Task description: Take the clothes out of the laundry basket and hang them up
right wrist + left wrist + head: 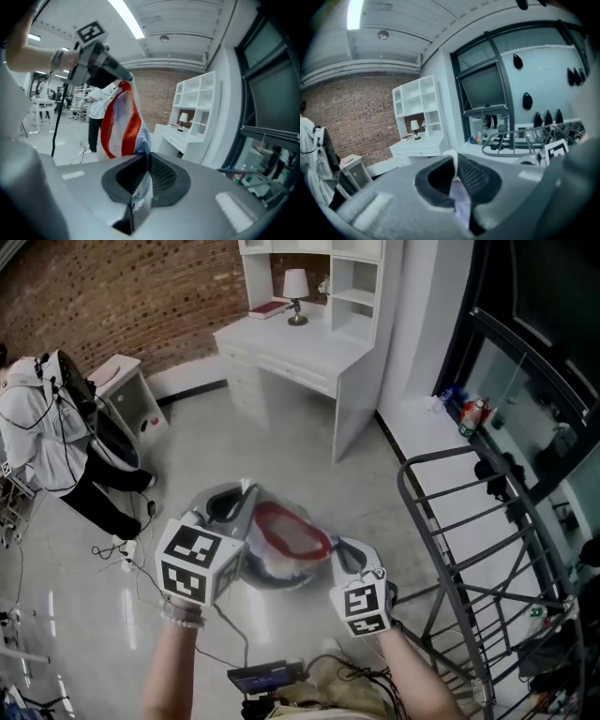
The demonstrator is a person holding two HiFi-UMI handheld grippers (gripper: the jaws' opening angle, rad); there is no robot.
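So that the soft red, white and pale blue cloth [289, 532] can, I think, be spread for the dark metal drying rack [469, 549] on the right, the left gripper [242, 498] and right gripper [343, 551] each pinch one edge tight, holding it up between them.

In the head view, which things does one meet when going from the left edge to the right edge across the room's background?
Person in a white jacket → small white cabinet → white desk → drying rack.

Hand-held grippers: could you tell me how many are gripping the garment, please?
2. The left hand-held gripper pinches the garment near its top; the right hand-held gripper pinches it lower down. None hidden.
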